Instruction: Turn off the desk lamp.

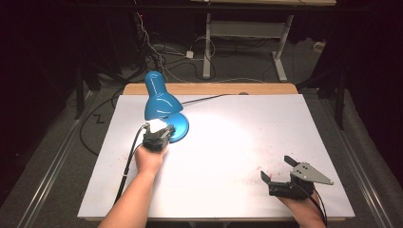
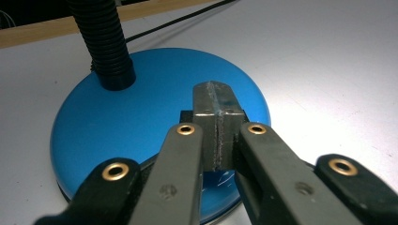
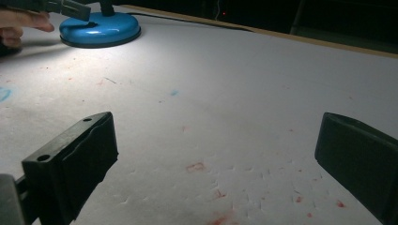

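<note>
1. On the white table top [image 1: 247,142], at about ten o'clock from its centre, a glossy blue desk lamp [image 1: 160,102] is stood on a round blue base [image 2: 141,117].
2. Its shade's long axis is tilted, the narrow end toward twelve o'clock and the lit mouth toward five o'clock.
3. The left gripper [image 2: 216,101] is seen pressed closed, tips over the base.
4. At five o'clock, the right gripper [image 1: 278,171] is held wide apart, with nothing between the jaws.

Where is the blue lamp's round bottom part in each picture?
High view: lamp base left of centre, beside the left gripper.
Left gripper view: base in the middle, under the shut jaws.
Right gripper view: base top left.
Shared landmark: the white table.
</note>
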A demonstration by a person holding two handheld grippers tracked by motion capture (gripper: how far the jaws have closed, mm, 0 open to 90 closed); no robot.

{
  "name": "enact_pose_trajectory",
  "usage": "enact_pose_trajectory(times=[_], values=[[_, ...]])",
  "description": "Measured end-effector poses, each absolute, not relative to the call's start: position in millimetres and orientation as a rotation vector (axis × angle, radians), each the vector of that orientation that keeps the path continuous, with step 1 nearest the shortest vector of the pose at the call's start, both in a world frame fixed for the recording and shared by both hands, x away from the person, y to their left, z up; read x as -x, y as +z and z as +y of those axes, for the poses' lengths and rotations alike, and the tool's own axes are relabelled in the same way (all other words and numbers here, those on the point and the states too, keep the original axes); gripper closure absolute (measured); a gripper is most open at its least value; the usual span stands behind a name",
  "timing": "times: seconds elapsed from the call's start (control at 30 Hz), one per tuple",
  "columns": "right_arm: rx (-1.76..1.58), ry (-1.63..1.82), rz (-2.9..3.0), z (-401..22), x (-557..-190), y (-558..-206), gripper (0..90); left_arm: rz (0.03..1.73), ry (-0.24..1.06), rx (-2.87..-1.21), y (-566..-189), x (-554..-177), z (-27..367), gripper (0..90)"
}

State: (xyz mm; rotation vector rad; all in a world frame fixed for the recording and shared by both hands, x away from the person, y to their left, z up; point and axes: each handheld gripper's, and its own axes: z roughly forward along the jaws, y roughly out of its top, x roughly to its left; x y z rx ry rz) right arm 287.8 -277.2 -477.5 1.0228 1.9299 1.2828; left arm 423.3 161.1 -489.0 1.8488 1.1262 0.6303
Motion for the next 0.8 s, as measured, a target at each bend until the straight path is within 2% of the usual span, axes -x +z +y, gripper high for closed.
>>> enact_pose_trajectory(times=[0.8], values=[[-1.029,1.293,1.928,-277.3,-286.7,-476.6,0.3,1.14,0.649,-1.884,-489.4,-427.6,158.1,87.9]])
